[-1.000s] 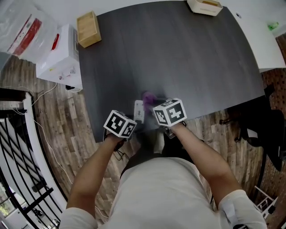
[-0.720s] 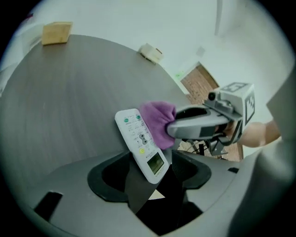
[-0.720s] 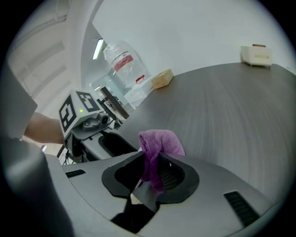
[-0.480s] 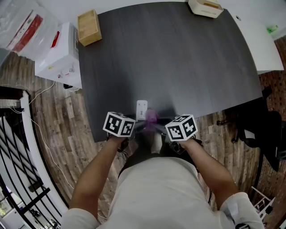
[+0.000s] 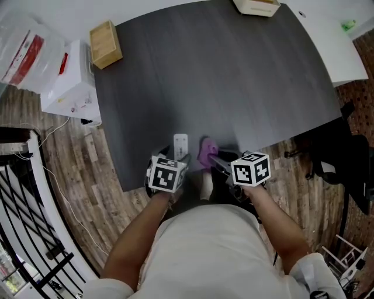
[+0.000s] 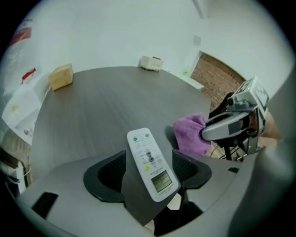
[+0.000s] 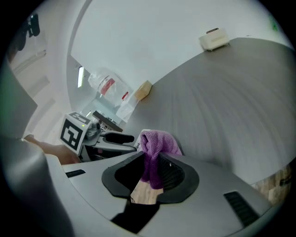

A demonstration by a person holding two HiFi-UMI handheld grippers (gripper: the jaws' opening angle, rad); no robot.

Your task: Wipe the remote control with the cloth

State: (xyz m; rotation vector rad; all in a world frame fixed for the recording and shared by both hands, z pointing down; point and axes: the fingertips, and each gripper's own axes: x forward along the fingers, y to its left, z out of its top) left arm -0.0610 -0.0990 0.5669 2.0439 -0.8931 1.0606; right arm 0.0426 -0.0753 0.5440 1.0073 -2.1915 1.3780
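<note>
A white remote control [image 5: 180,146] with a small screen lies at the near edge of the dark table [image 5: 222,76]. My left gripper [image 5: 178,160] is shut on the remote's near end [image 6: 149,157]; its jaws have just been closing with the remote between them. A purple cloth [image 5: 205,153] hangs bunched from my right gripper [image 5: 215,161], which is shut on it [image 7: 155,148]. The cloth sits just right of the remote, a small gap apart. The right gripper [image 6: 231,126] shows in the left gripper view, and the left gripper [image 7: 110,137] in the right gripper view.
A wooden box [image 5: 106,44] stands at the table's far left corner, a beige tray [image 5: 257,6] at the far edge. Left of the table are a white box [image 5: 70,79] and a plastic bag [image 5: 23,41]. A black chair [image 5: 345,169] stands at the right.
My right gripper has drawn back toward me and to the right, carrying the cloth off the remote's side. The left gripper has shifted slightly right and kept the remote.
</note>
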